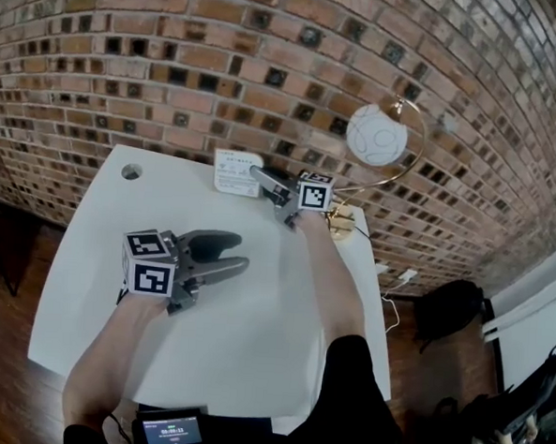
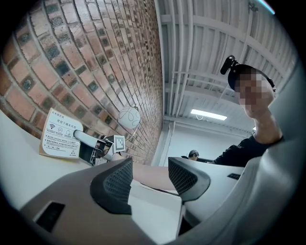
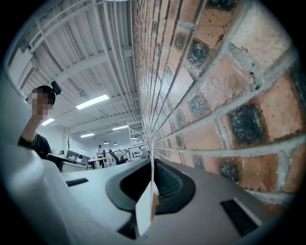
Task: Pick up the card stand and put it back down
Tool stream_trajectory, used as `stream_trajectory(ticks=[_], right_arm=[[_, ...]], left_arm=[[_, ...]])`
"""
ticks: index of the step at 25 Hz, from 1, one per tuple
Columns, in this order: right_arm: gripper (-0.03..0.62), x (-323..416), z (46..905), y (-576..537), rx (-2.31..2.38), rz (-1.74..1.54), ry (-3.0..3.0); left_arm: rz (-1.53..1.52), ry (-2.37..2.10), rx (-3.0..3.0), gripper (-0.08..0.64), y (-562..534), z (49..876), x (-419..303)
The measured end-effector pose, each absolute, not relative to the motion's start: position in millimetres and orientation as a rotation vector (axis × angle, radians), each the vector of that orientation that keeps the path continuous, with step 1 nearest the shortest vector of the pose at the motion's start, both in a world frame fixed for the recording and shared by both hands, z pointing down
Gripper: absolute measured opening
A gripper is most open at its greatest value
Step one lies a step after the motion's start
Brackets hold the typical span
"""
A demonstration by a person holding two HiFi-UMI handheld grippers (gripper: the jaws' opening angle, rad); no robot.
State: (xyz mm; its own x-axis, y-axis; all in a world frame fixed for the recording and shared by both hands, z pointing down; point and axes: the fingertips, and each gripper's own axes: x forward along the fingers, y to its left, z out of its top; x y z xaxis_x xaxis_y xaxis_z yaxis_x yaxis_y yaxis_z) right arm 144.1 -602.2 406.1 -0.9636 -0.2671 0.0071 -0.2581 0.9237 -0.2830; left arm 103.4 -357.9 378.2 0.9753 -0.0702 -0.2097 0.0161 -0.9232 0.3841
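Quick status from my end. The right tongs (image 3: 152,187) are pinched down narrow on the card stand (image 1: 237,173). In the right gripper view the white card sits edge-on between the two dark pads, with a bit of tan, wood-coloured stuff low down beside it. The stand is at the far edge of the white tabletop (image 1: 252,337), right up against the brick wall (image 1: 175,60). I honestly can't tell if its base is touching the tabletop or just clear of it.

The left tongs (image 1: 229,254) are parked nearer to me over the middle of the tabletop, well apart from the stand. Their jaws are wide and there's nothing between them except bare white surface.

On writing: from the left gripper view the card's face has a wifi symbol in the top left corner, then a heading and a few rows of small print. It's too tiny for me to read. Each pair of tongs carries a marker cube (image 1: 150,263) with black and white square patterns. At the bottom of the head view there's a small screen (image 1: 171,432) with a green bar and some digits, also too small to make out.

Other stuff: a lamp (image 1: 377,136) with a round white globe in a gold ring stands at the right back corner, just beside the right tongs. There's a round hole (image 1: 131,172) in the tabletop at back left, and a black bag (image 1: 451,311) on the floor to the right.
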Motion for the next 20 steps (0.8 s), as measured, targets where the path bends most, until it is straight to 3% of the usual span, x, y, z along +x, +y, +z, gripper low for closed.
stream_trajectory(ticks=[20], right_arm=[[0.083, 161, 427, -617, -0.673, -0.478, 3.16]], left_arm=[[-0.313, -0.043, 2.738, 0.224, -359, 375, 102]])
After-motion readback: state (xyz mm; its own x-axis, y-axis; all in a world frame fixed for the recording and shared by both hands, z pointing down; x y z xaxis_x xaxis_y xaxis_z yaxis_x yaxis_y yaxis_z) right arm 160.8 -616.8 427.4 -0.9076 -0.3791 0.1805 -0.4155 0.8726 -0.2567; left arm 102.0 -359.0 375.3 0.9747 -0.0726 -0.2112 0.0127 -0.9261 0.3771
